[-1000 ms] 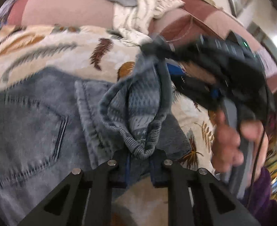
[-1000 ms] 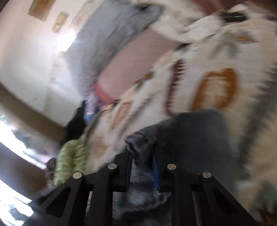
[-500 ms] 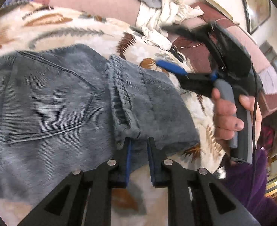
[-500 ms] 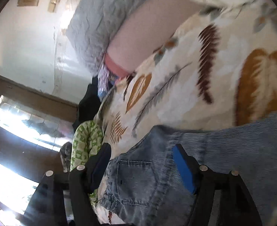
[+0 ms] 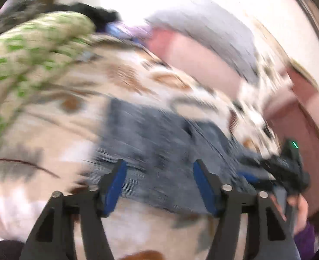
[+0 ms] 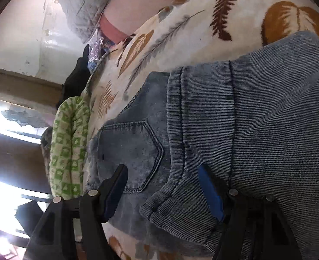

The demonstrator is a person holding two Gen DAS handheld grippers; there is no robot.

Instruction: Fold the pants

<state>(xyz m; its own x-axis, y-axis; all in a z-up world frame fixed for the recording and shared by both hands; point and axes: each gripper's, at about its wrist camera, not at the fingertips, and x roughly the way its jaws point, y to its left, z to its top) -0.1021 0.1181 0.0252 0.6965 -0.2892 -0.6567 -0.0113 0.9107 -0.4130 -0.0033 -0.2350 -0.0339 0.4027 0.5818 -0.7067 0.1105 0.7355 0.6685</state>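
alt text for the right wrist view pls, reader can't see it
Folded blue denim pants lie on a cream bedspread printed with brown leaves, leg hems laid over the seat beside a back pocket. The open right gripper hovers over them, holding nothing. A green-patterned cushion sits at the bed's edge.

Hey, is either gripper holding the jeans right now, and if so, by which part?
Neither. The left gripper and the right gripper both stand open with nothing between their pads, over the folded jeans lying on the leaf-print blanket.
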